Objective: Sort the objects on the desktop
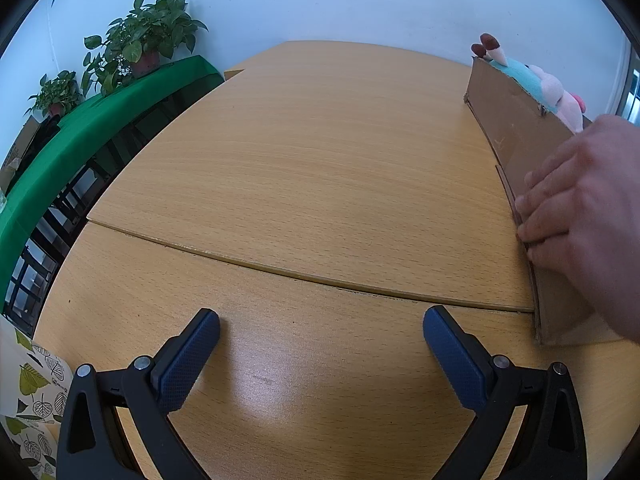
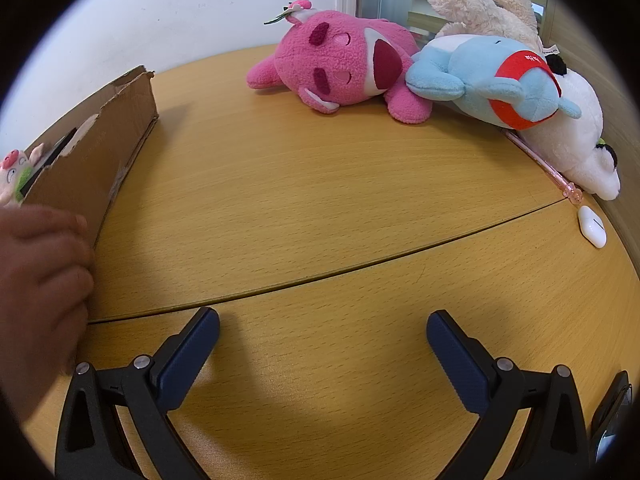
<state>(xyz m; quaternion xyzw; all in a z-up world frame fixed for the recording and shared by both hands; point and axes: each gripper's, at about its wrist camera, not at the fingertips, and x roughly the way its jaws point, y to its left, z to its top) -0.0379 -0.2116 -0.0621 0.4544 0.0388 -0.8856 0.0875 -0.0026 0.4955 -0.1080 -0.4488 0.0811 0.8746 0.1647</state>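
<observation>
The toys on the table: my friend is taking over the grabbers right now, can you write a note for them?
Left gripper: open, empty, low over the wooden table.
Right gripper: open, empty, also low over the table.
A bare hand rests on the near end of the brown cardboard box.
Done: at least a small pink-and-green pig plush sits in the box.
Left: the pink plush bear, light blue plush with red band, white plush and cream plush piled at the far right, plus a pink pen and small white case.
</observation>
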